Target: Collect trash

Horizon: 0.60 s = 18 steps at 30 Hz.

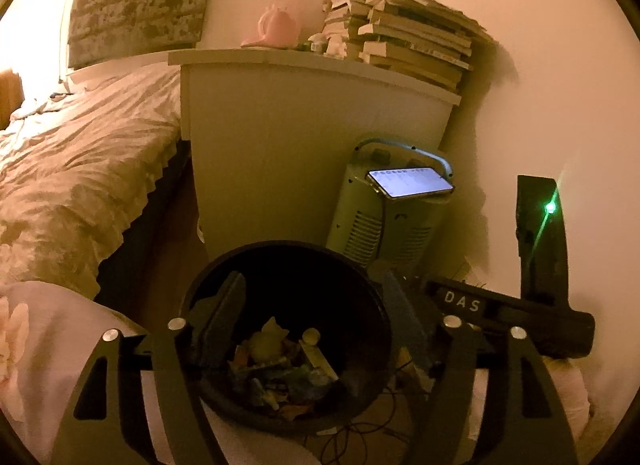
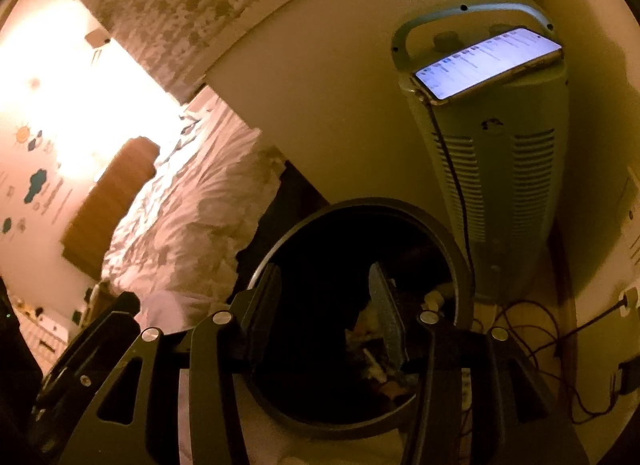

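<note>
A: What fills the room, biggest first?

B: A bed (image 1: 76,169) with a crumpled pale duvet runs along the left. Beside it stands a white bedside cabinet (image 1: 304,137), with a leaning stack of books (image 1: 412,49) and a pink ornament (image 1: 276,29) on its top.

A: And by the wall?

B: A pale green portable heater (image 1: 384,217) stands against the cabinet's side, and a lit phone (image 1: 410,182) lies across its top, screen up. Tangled cables (image 2: 536,329) lie on the floor near its base.

A: Where's the rubbish?

B: In the round black bin (image 1: 216,265) on the floor just in front of the heater. Wrappers and scraps, the trash (image 1: 280,365), lie heaped at its bottom.

A: The tongs?

B: The left gripper (image 1: 316,305) hangs over the bin's mouth, jaws wide apart, nothing between them. The right gripper (image 2: 324,305) also points into the bin, jaws parted and clamping nothing. From the left view its body shows at the right with a green light glowing.
</note>
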{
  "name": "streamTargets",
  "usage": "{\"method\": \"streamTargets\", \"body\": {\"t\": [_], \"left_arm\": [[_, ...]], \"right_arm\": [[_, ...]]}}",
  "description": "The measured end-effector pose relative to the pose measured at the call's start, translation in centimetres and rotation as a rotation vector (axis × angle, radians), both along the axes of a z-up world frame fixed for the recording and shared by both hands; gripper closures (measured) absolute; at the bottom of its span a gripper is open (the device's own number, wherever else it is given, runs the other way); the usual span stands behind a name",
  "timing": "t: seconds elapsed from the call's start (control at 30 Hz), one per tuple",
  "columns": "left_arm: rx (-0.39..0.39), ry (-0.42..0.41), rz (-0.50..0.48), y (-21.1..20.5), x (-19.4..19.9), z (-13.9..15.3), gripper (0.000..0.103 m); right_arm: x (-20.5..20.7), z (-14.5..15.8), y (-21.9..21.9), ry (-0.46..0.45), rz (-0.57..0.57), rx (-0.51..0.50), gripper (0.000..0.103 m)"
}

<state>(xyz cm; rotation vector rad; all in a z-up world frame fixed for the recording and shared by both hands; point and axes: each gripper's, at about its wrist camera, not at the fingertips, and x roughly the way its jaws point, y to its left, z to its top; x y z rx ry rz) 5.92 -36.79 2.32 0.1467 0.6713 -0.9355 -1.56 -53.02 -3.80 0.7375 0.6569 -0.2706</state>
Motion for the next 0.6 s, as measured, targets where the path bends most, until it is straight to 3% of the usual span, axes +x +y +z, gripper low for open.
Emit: {"method": "streamTargets", "body": {"t": [0.07, 0.2, 0.27, 0.43, 0.6], "left_arm": [[-0.013, -0.015, 0.012, 0.8, -0.4, 0.4, 0.016], [-0.033, -0.033, 0.043, 2.8, -0.8, 1.1, 0.011], [-0.041, -0.041, 0.065, 4.1, -1.0, 1.5, 0.008], [-0.004, -0.139, 0.149, 7.2, -1.9, 2.5, 0.006], [0.005, -0.187, 0.266, 11.6, -2.0, 3.1, 0.006]], "right_arm": [[-0.1, 0.3, 0.4, -0.003, 0.011, -0.002, 0.056], [0.2, 0.7, 2.0, -0.009, 0.045, -0.007, 0.055], [0.3, 1.1, 2.9, -0.017, 0.061, -0.008, 0.048], [1.5, 2.2, 6.4, -0.046, 0.144, 0.006, 0.03], [2.9, 3.1, 9.9, -0.051, 0.224, -0.006, 0.026]]}}
